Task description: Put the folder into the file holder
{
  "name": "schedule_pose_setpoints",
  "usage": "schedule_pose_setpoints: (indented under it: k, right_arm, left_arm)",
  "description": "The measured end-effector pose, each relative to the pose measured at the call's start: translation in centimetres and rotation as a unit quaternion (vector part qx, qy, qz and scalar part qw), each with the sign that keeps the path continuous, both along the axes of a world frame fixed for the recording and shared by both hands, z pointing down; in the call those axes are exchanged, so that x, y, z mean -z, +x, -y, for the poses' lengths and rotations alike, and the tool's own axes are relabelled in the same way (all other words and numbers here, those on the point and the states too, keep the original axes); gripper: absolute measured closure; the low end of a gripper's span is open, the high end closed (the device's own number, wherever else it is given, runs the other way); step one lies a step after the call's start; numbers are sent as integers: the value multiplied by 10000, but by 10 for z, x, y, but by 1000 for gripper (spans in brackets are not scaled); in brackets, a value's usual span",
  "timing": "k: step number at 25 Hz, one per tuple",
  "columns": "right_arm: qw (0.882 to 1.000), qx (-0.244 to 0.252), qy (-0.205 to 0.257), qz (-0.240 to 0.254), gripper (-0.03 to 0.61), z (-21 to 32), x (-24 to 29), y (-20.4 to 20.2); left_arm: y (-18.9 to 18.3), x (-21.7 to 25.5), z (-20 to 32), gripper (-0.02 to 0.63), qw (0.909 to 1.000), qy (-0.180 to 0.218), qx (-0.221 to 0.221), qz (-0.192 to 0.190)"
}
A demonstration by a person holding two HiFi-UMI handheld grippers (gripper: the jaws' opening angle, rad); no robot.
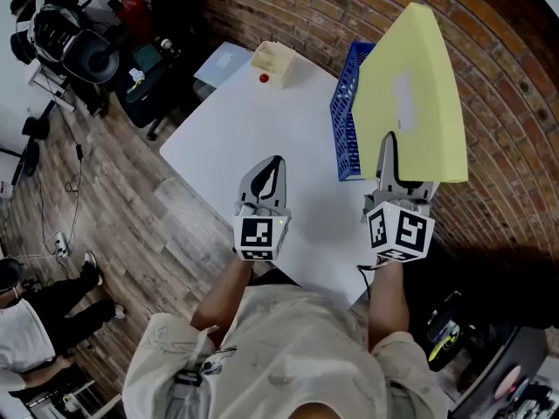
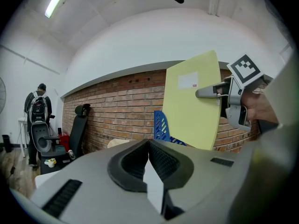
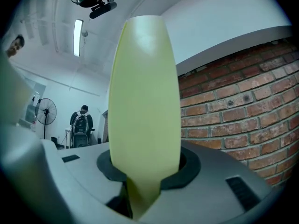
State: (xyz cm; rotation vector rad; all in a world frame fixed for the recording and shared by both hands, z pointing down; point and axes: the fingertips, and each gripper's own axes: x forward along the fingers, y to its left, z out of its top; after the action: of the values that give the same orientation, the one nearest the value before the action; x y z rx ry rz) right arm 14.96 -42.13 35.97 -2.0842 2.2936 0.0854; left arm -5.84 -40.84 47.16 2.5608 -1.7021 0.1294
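Note:
A yellow folder (image 1: 410, 94) stands upright in the air, with my right gripper (image 1: 386, 142) shut on its lower edge. It fills the middle of the right gripper view, where the folder (image 3: 145, 97) runs down between the jaws of the right gripper (image 3: 140, 171). The blue mesh file holder (image 1: 343, 125) stands on the white table (image 1: 227, 138) just left of and below the folder, by the brick wall. My left gripper (image 1: 275, 162) hovers over the table's near part, shut and empty. In the left gripper view, the folder (image 2: 191, 101) hangs above the file holder (image 2: 161, 125), beyond the left gripper (image 2: 149, 146).
A beige object (image 1: 275, 59) and a small red thing (image 1: 264, 78) lie at the table's far corner, beside a pale blue sheet (image 1: 223, 62). Office chairs (image 1: 87, 55) stand on the wooden floor to the left. A person (image 1: 26, 330) sits at lower left.

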Motion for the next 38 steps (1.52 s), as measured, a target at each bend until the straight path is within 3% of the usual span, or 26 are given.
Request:
schedule_pose_setpoints:
  k: [8,23,38]
  right_arm:
    - [9996,-65,-288,6,428,17,-28,5]
    - [9997,-10,-227,121,430,47,-32,6]
    - [9959,-27,-886,170,428,55,-103,7]
  left_arm:
    - [0,-14,1,598,9998,-179,-2,51]
    - [27,-33,-1,598,9987,-402,-267,178]
    - [30,-33,-3,598,9986,-369,-140,359]
